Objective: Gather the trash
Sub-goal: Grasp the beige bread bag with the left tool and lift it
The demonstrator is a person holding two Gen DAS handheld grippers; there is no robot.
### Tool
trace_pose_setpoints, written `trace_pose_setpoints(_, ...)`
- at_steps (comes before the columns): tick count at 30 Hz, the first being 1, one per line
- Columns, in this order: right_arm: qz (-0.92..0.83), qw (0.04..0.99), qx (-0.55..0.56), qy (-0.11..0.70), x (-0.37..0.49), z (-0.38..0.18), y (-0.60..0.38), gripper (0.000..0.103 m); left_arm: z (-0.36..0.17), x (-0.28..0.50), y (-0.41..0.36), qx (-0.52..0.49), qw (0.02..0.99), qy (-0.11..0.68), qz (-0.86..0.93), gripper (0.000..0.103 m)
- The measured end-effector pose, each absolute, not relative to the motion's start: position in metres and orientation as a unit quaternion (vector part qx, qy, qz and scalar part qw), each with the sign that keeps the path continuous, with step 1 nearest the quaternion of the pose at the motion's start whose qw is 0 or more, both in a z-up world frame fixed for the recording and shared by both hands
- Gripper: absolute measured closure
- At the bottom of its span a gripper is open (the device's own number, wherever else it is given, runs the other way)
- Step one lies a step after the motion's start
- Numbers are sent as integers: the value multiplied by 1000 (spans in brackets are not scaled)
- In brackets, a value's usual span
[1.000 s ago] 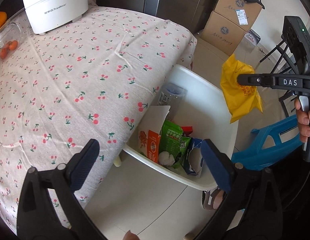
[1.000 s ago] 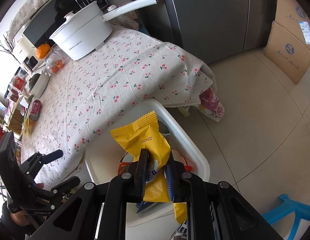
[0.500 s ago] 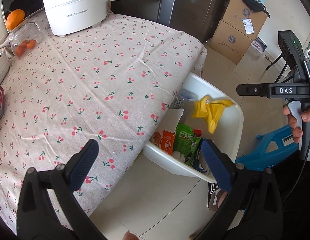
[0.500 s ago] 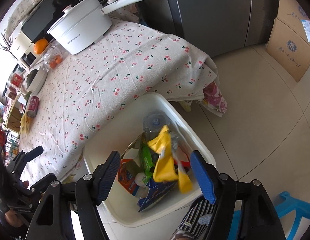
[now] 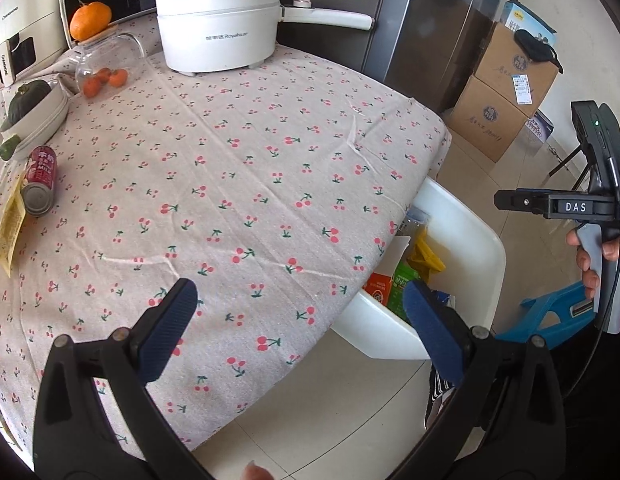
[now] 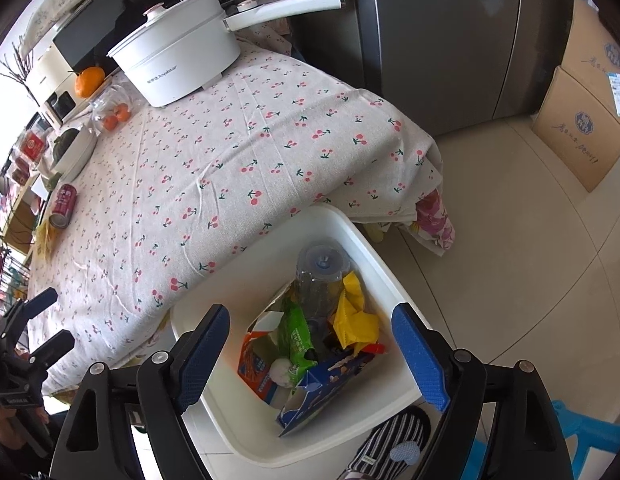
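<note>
- We hold the right gripper (image 6: 311,354) with its jaws spread wide and empty, hanging directly over the white bin (image 6: 349,224) at the lower centre of the right wrist view.
- Between those jaws we look down on the trash in the bin: a crumpled yellow wrapper (image 6: 353,320), a green packet (image 6: 296,334), a blue carton (image 6: 323,388), an orange-and-white box (image 6: 256,364) and a clear plastic bottle (image 6: 321,276).
- Our left gripper (image 5: 300,330) is likewise wide open with nothing in it, low in its own frame over the near edge of the worktop (image 5: 246,168).
- The remaining trash, as we judge it, lies at the far left of the left wrist view: a red can (image 5: 40,180) on its side and a yellow packet (image 5: 8,226) just beside it, well apart from the bin.
- The can looks thin-walled, light and smooth; we would close across the middle of its round body, gently, since it may roll or dent.
- The packet is flat, soft film; we would pinch a free edge rather than its face.
- The white pot (image 5: 218,24), glass jar (image 5: 106,64) and orange (image 5: 90,20) at the upper left look like things to keep.
</note>
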State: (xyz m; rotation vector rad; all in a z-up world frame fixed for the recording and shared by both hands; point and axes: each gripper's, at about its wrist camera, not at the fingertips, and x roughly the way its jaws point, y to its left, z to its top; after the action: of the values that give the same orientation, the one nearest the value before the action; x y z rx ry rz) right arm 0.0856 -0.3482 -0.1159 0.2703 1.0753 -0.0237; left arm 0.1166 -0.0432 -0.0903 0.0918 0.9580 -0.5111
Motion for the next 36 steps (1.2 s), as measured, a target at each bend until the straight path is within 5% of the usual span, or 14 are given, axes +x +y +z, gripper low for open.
trace_pose_setpoints(8, 11, 858, 120, 500, 105, -104, -318, 18, -77, 141, 30, 5, 884, 433, -178, 1)
trace_pose_setpoints(16, 46, 860, 103, 498, 131, -98, -273, 18, -87, 179, 99, 83, 907, 412, -16, 1)
trace_pose_setpoints(30, 86, 854, 81, 506, 163, -100, -209, 17, -124, 229, 143, 104, 892, 436, 57, 1)
trace_pose_setpoints(33, 87, 852, 84, 509, 165, -102, -204, 17, -129, 238, 145, 96, 890, 441, 68, 9)
trace_pose_setpoints(36, 82, 853, 84, 509, 166, -104, -200, 17, -134, 242, 140, 104, 889, 441, 69, 28)
